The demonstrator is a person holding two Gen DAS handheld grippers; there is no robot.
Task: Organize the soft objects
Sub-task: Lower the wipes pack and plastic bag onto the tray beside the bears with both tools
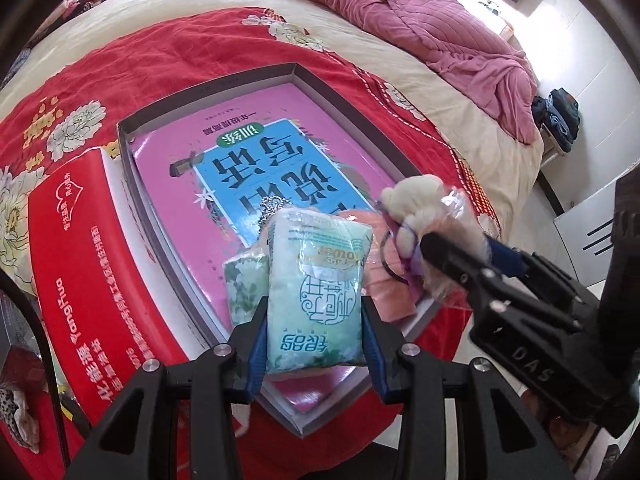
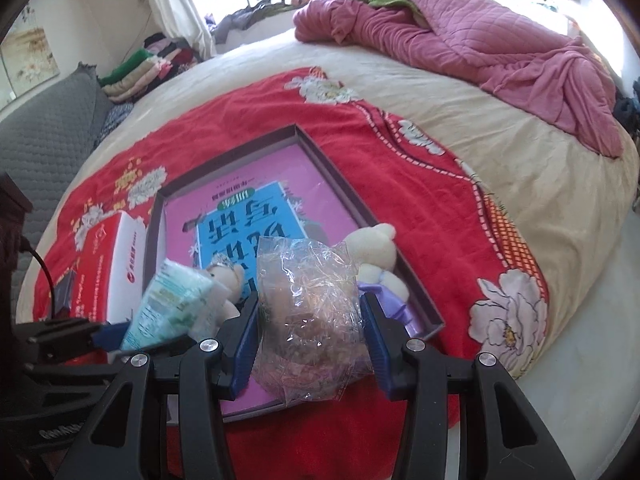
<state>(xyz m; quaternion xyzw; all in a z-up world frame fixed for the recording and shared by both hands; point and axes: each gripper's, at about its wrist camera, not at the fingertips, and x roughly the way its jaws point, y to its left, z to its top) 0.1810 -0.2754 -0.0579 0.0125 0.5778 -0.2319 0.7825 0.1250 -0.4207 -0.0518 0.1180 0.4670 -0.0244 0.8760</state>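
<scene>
I have both tongs loaded above the tray (image 1: 208, 88), which lies on the red cloth (image 2: 360, 152) with a pink book (image 1: 320, 128) covering its floor. My left gripper (image 1: 316, 320) pinches a pale green tissue pack (image 1: 320, 276), long axis running straight out along the fingers. My right gripper (image 2: 310, 344) squeezes a crinkled clear bag (image 2: 308, 312). The tray sits directly below and ahead of both loads, its long side running away from me, so I judge each should go down on its own side.

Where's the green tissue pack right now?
The green tissue pack is clamped in the left tongs, over the near end of the shallow box.
</scene>
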